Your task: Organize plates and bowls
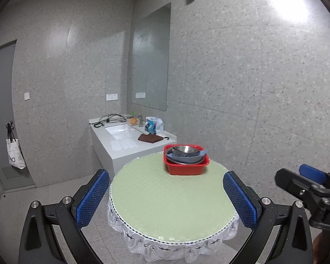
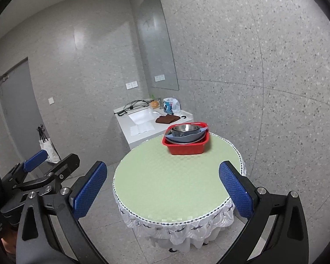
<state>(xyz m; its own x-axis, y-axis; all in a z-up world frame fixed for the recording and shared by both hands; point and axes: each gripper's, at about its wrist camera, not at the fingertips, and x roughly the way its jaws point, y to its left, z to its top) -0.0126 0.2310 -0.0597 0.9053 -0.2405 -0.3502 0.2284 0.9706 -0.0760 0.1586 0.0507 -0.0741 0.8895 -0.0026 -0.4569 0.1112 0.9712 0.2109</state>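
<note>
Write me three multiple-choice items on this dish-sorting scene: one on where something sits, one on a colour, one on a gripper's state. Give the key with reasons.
1. Where does the basin holding the dishes sit on the round table?
A. at the near edge
B. toward the far edge
C. on the floor beside it

2. What colour is that basin?
A. red
B. yellow
C. white

3. What state is the left gripper in?
A. shut on a bowl
B. shut on nothing
C. open, holding nothing

Key:
1 B, the basin stands near the table's far rim, toward the sink counter.
2 A, its walls are plainly red around the metal bowls.
3 C, its blue pads stand wide apart with only tabletop between them.
</note>
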